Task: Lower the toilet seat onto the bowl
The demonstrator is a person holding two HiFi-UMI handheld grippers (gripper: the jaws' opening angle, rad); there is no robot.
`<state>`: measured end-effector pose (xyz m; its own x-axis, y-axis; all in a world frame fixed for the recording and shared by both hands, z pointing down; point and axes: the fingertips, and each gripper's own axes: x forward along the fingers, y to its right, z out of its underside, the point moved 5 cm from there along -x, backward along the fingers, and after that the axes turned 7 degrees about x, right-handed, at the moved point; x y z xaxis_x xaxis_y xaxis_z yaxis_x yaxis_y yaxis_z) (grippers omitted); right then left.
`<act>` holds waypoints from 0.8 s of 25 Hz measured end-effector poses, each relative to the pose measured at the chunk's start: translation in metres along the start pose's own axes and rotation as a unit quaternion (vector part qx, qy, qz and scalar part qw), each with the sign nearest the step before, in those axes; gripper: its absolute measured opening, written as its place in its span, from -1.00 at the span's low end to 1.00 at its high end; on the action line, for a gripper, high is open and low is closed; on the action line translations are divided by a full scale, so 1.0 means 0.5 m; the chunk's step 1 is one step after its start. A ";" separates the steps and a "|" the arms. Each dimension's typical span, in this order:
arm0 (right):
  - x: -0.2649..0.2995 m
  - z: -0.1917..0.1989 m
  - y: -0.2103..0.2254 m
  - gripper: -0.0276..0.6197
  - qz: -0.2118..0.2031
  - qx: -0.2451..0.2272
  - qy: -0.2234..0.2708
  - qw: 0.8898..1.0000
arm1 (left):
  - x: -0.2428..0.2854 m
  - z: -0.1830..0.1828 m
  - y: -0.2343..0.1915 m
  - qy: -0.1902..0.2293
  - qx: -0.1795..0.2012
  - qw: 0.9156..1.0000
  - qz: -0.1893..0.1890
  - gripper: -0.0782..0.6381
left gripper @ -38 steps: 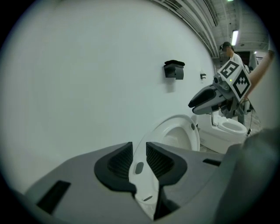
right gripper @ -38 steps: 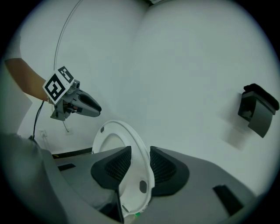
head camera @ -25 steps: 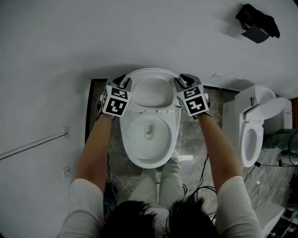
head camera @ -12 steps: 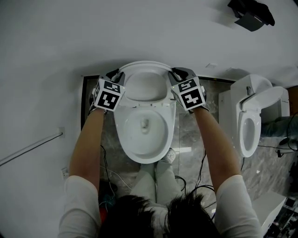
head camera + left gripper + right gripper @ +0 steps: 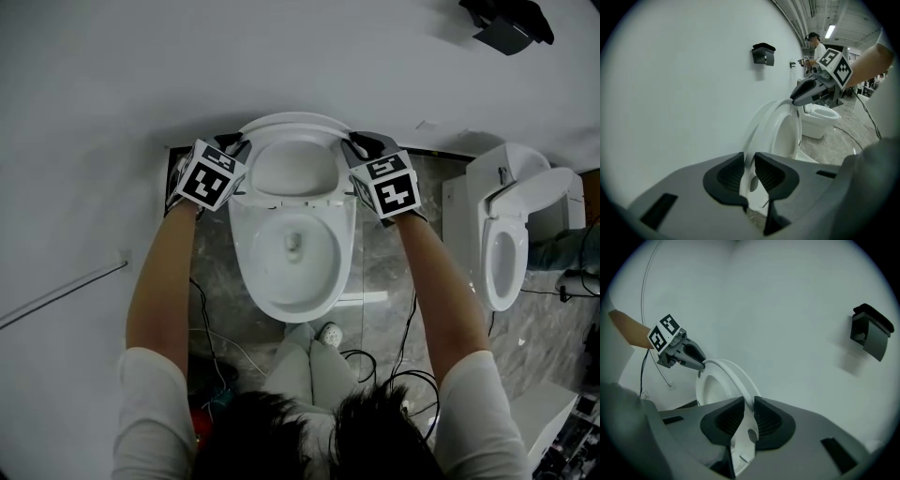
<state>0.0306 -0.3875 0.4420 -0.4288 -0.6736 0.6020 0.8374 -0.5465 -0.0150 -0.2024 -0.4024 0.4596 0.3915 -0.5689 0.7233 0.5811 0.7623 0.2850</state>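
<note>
Jaws just tightened: my left gripper (image 5: 239, 146) and right gripper (image 5: 359, 143) clench side rims of the white plastic toilet seat (image 5: 292, 173); probably stiff, slick.

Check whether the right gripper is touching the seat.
Touching. In the right gripper view the right gripper has just closed further, its pads pressing both faces of the seat rim.

Right claw (image 5: 749, 404) tighter on seat (image 5: 723, 365).
</note>
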 end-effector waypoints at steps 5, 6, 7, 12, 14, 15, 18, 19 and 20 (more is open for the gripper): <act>-0.012 0.004 -0.001 -0.65 -0.028 0.012 -0.003 1.000 | -0.008 -0.004 0.006 -0.002 -0.018 1.000 0.021 -0.56; -0.016 0.007 -0.002 -0.65 -0.033 0.018 -0.003 0.999 | -0.011 -0.003 0.009 -0.004 -0.019 1.000 0.024 -0.56; -0.021 0.009 -0.004 -0.65 -0.037 0.024 -0.002 0.999 | -0.014 -0.001 0.012 -0.006 -0.019 0.999 0.027 -0.56; -0.045 0.021 -0.018 -0.65 -0.052 0.015 -0.009 0.998 | -0.035 0.007 0.034 -0.002 -0.036 0.999 0.034 -0.54; -0.055 0.025 -0.025 -0.65 -0.059 -0.002 -0.018 0.998 | -0.043 0.010 0.044 0.001 -0.045 0.998 0.031 -0.53; -0.059 0.027 -0.029 -0.65 -0.063 -0.010 -0.022 0.998 | -0.048 0.013 0.049 0.001 -0.048 0.998 0.031 -0.53; -0.071 0.033 -0.040 -0.65 -0.069 -0.029 -0.022 0.997 | -0.061 0.017 0.062 -0.004 -0.045 0.998 0.032 -0.53; -0.076 0.036 -0.043 -0.65 -0.068 -0.034 -0.021 0.997 | -0.064 0.018 0.066 -0.007 -0.043 0.999 0.030 -0.53; -0.079 0.039 -0.047 -0.65 -0.066 -0.039 -0.023 0.997 | -0.067 0.019 0.072 -0.010 -0.041 0.999 0.026 -0.53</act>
<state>0.0346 -0.3381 0.4341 -0.5156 -0.5716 0.6383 0.7451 -0.6669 0.0046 -0.2015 -0.3530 0.4514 0.4092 -0.5218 0.7486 0.6175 0.7623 0.1938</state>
